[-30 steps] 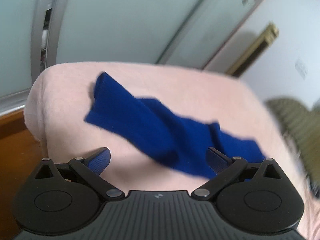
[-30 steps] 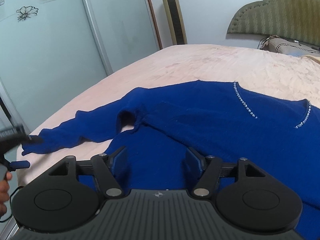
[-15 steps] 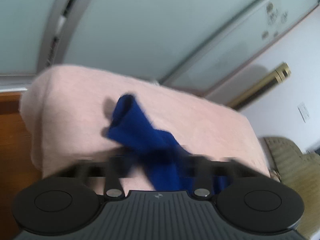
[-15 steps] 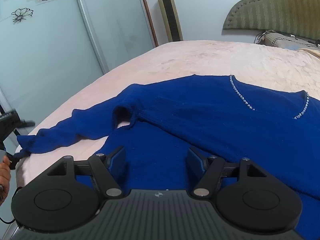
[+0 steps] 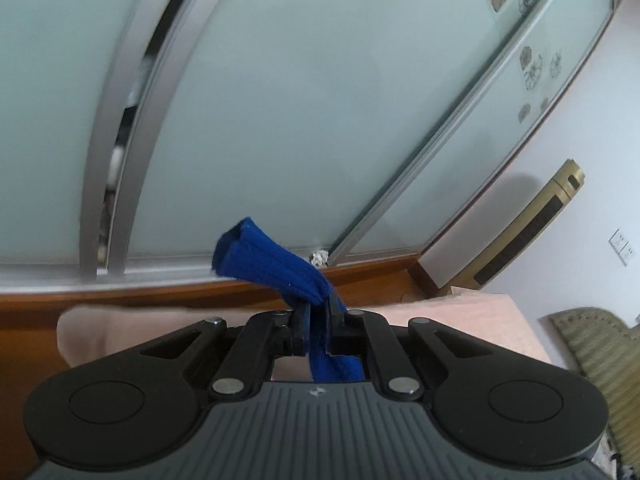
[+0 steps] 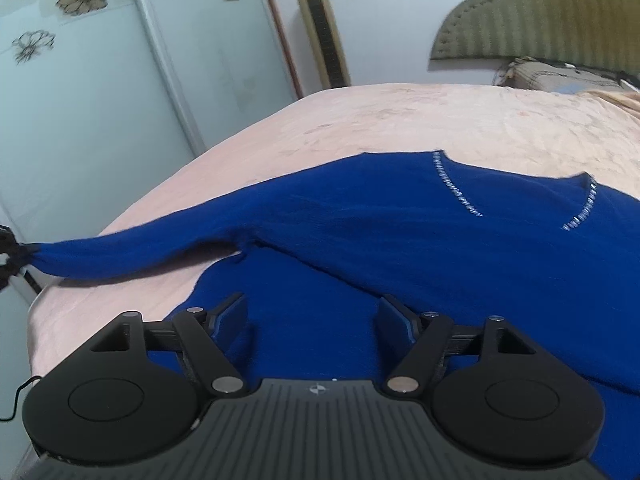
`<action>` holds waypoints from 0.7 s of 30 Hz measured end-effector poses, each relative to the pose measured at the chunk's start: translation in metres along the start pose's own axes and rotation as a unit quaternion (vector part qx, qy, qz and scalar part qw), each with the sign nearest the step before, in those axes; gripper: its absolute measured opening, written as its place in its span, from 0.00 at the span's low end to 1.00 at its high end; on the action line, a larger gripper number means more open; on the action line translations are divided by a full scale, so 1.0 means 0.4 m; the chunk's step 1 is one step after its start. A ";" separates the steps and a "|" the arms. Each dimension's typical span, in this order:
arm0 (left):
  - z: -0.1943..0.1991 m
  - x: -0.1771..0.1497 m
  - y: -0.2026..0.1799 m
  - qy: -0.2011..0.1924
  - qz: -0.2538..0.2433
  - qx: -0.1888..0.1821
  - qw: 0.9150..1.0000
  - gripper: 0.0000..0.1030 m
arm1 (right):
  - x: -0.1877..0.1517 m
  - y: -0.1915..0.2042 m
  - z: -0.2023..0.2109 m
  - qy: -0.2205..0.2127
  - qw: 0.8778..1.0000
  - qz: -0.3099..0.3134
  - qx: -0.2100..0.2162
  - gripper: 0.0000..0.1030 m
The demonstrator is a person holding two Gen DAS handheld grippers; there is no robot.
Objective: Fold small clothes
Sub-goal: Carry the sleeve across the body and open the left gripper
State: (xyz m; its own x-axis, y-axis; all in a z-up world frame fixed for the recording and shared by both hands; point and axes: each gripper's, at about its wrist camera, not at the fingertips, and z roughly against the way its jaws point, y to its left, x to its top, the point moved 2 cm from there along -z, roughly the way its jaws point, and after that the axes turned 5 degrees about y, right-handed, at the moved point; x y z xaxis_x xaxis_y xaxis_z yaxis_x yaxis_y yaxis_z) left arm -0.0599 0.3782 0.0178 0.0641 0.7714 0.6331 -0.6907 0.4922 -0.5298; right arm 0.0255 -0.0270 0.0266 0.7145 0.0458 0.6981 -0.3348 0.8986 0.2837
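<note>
Blue sweater sleeve cuff sits pinched in left gripper; right gripper gapes wide over its body.

My left wrist view sits low at the bed edge, facing the frosted wardrobe doors. My right wrist view looks along the bed toward the headboard, close above it. Both share the gold tower fan.

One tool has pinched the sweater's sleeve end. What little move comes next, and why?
Probably carry the sleeve across onto the sweater. The left hand-held gripper is shut on the cuff with the sleeve pulled out sideways; the right hand-held gripper hangs open above the body.
</note>
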 end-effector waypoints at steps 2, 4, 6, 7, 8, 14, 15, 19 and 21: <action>-0.011 0.000 -0.053 -0.002 -0.021 -0.004 1.000 0.06 | -0.001 -0.015 0.006 -0.002 1.000 -0.009 -0.004 0.73; -0.012 -0.020 -0.144 -0.003 -0.076 -0.029 0.997 0.06 | -0.004 -0.030 0.015 -0.006 1.000 -0.017 -0.008 0.73; -0.010 -0.072 -0.261 0.004 -0.149 -0.069 0.986 0.06 | -0.007 -0.046 0.028 -0.012 1.000 -0.026 -0.013 0.73; -0.010 -0.094 -0.319 0.010 -0.184 -0.093 0.978 0.06 | -0.009 -0.055 0.035 -0.016 0.999 -0.032 -0.016 0.74; -0.008 -0.129 -0.377 0.021 -0.219 -0.118 0.968 0.06 | -0.008 -0.063 0.039 -0.020 0.999 -0.038 -0.020 0.74; 0.006 -0.387 -0.638 0.107 -0.344 -0.241 0.901 0.06 | -0.020 -0.143 0.076 -0.036 0.995 -0.083 -0.052 0.75; 0.009 -0.436 -0.665 0.120 -0.360 -0.253 0.890 0.06 | -0.023 -0.155 0.080 -0.037 0.994 -0.089 -0.057 0.75; -0.008 -0.619 -0.737 0.211 -0.426 -0.283 0.833 0.07 | -0.034 -0.209 0.103 -0.045 0.990 -0.107 -0.080 0.75; -0.028 -0.702 -0.741 0.264 -0.458 -0.278 0.802 0.14 | -0.039 -0.233 0.113 -0.049 0.988 -0.115 -0.090 0.76</action>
State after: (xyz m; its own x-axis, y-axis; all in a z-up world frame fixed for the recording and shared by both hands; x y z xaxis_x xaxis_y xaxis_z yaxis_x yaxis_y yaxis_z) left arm 0.1350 0.0203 -0.0091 0.7590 -0.0253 0.6506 0.2386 0.9405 -0.2418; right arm 0.0179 -0.1312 0.0189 0.6933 -0.2032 0.6914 -0.0496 0.9437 0.3271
